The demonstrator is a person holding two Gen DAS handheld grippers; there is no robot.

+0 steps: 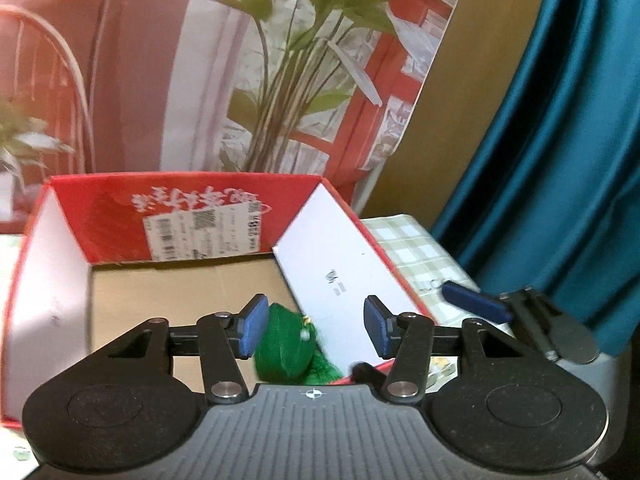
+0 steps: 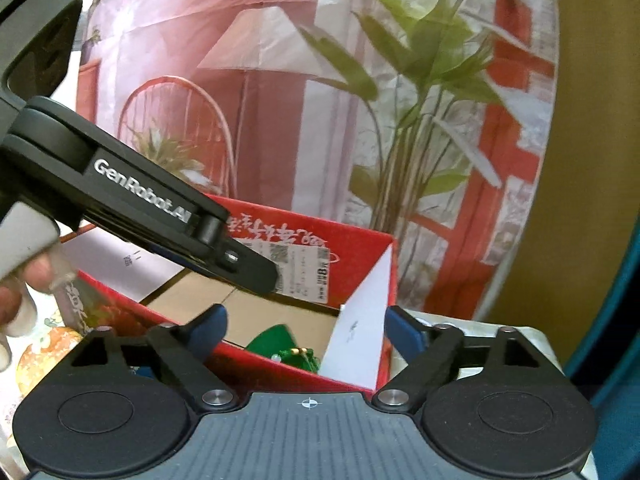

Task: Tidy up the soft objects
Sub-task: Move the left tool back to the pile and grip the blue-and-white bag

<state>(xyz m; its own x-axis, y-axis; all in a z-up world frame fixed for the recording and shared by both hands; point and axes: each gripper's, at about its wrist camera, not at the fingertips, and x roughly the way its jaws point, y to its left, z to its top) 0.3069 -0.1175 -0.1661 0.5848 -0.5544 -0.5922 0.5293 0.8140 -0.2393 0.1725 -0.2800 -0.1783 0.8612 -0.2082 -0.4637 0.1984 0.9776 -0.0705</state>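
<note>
A green soft object [image 1: 284, 352] with a small gold bead lies on the brown floor of an open red cardboard box [image 1: 100, 216]. My left gripper [image 1: 316, 326] hangs over the box with its blue pads apart. The left pad is close beside the green object and the right pad is clear of it. In the right wrist view my right gripper [image 2: 308, 332] stands wide open astride the box's near wall [image 2: 280, 368] and white flap [image 2: 360, 332], with the green object [image 2: 280, 344] lower down inside. The left gripper's black finger [image 2: 256, 272] reaches over the box from the left.
A printed backdrop with a plant and a lamp [image 1: 280, 80] stands behind the box. A teal curtain [image 1: 560, 160] hangs at the right, beside a brown panel [image 1: 460, 120]. The box sits on a checked cloth [image 1: 420, 256]. A person's fingers [image 2: 16, 300] show at the left edge.
</note>
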